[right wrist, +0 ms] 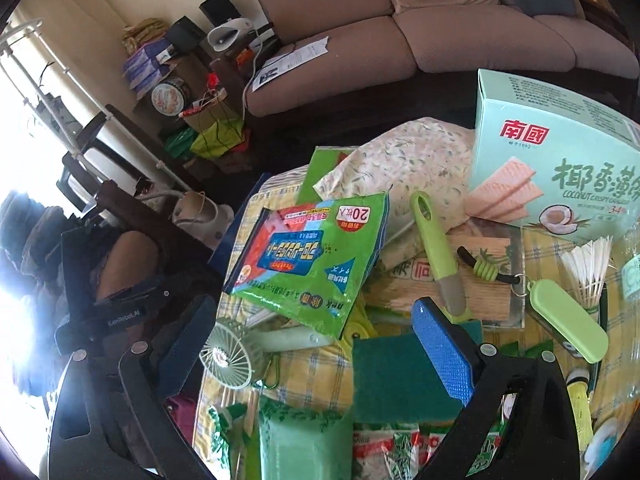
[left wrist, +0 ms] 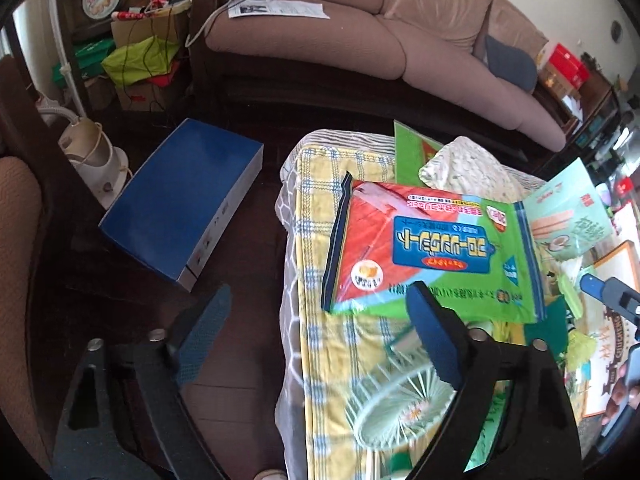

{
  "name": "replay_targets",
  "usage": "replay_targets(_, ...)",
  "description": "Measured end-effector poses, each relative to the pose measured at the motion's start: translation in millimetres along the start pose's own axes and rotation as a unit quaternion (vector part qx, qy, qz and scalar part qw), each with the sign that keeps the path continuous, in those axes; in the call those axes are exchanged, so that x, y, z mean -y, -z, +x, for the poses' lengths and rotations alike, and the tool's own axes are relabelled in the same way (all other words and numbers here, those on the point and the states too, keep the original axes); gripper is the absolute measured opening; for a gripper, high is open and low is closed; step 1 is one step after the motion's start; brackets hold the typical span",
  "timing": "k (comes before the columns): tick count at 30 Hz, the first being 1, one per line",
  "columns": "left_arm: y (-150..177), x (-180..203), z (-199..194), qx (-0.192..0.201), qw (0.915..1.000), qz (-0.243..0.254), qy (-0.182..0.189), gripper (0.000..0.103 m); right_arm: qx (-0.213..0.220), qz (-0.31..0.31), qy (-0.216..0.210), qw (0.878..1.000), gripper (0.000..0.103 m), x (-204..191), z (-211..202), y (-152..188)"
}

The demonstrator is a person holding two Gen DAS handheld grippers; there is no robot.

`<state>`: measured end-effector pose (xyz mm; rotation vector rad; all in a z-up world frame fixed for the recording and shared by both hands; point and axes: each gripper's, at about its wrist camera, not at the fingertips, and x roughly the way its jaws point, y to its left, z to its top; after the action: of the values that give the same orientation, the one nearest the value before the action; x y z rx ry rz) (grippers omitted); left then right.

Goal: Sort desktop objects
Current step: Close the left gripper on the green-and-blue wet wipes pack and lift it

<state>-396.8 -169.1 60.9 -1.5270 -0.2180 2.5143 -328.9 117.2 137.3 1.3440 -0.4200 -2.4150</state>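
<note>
The left gripper [left wrist: 320, 336] hangs over the near edge of the bench [left wrist: 320, 184], its fingers [left wrist: 434, 340] spread wide with nothing between them; one finger is out over the dark floor, the other above the yellow checked cloth [left wrist: 340, 352]. Just ahead of it lies a green and red packet [left wrist: 432, 248], flat on the cloth, with a small fan [left wrist: 400, 408] near the right finger and partly under it in view. A blue box [left wrist: 180, 200] sits on the floor to the left, well apart from the bench.

The right gripper [right wrist: 316, 344] is also open and empty, hovering over the clutter. Between its fingers [right wrist: 440, 352] the view takes in the fan [right wrist: 228, 360], whose handle runs under the packet [right wrist: 316, 260], and a dark green sponge [right wrist: 400, 380] touching the right finger's edge (whether the pad actually rests on it I cannot tell). Beyond that finger a green-handled peeler [right wrist: 436, 248] lies on a wooden board [right wrist: 480, 276]. A wafer box [right wrist: 560, 160] stands upright at the far right, a shuttlecock [right wrist: 592, 272] below it, and a pale green case [right wrist: 568, 320] lies beside the board. A floral cloth [right wrist: 400, 160] is bunched at the far edge of the bench, near the sofa [right wrist: 400, 20].
</note>
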Motion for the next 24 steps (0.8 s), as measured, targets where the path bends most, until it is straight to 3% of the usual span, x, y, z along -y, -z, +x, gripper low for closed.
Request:
replay_targets(3,-5,-5,21,-0.012,0.9997,-0.008,0.021,0.066,-0.011,-0.004,0.006,1.0,0.084,2,21,-6)
replay_targets(8,-9,-4,40,-0.014,0.9989,-0.004,0.044,0.059,-0.027,0.011,0.005,1.0,0.072,10,46,-8)
replay_targets(12,-11,-6,52,-0.019,0.9987,-0.005,0.047,0.059,-0.035,0.02,-0.01,0.999,0.058,15,58,-7)
replay_targets(18,-11,-10,66,-0.028,0.9978,-0.012,0.06,0.056,-0.044,0.05,-0.033,0.997,0.05,24,70,-6)
replay_targets(24,-10,-12,71,-0.029,0.996,-0.023,0.082,0.057,-0.046,0.042,-0.011,0.998,0.04,22,69,-5)
